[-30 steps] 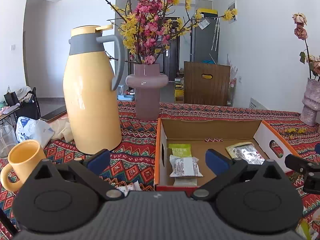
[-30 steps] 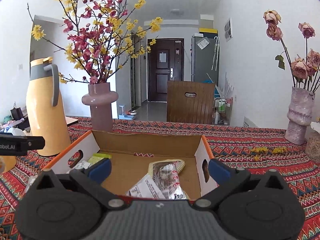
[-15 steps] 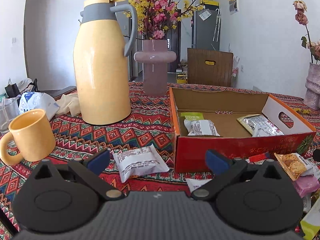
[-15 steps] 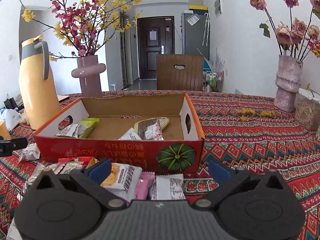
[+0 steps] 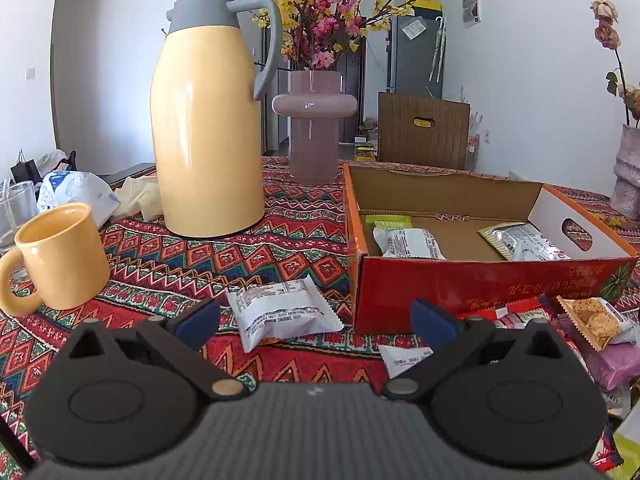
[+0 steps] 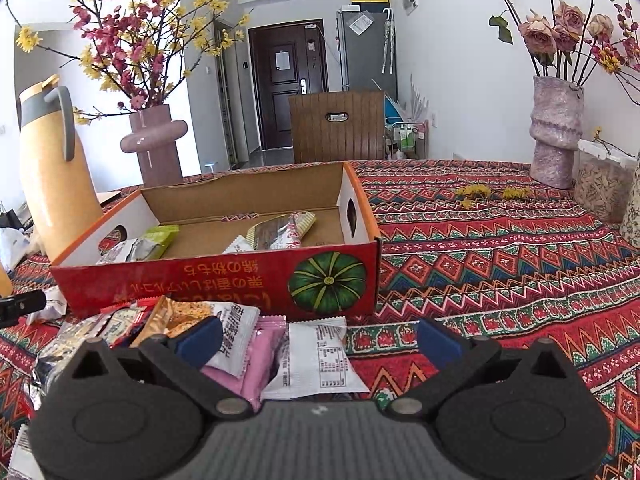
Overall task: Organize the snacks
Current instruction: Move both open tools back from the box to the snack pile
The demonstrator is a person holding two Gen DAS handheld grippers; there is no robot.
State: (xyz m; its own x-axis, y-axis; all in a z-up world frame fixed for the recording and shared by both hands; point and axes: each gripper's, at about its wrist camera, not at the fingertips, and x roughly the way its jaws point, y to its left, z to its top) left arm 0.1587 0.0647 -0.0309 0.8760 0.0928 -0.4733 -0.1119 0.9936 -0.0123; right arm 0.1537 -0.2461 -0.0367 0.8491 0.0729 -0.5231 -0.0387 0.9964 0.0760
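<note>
Both grippers hang open and empty over a patterned tablecloth: the left gripper above a white snack packet, the right gripper above loose packets before a partly filled red box.

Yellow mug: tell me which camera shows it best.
The left wrist view. There the yellow mug stands whole on the patterned cloth, handle and open rim both visible, left of the tall yellow jug. The right wrist view shows only a yellow sliver at its left edge, which may be the mug.
</note>
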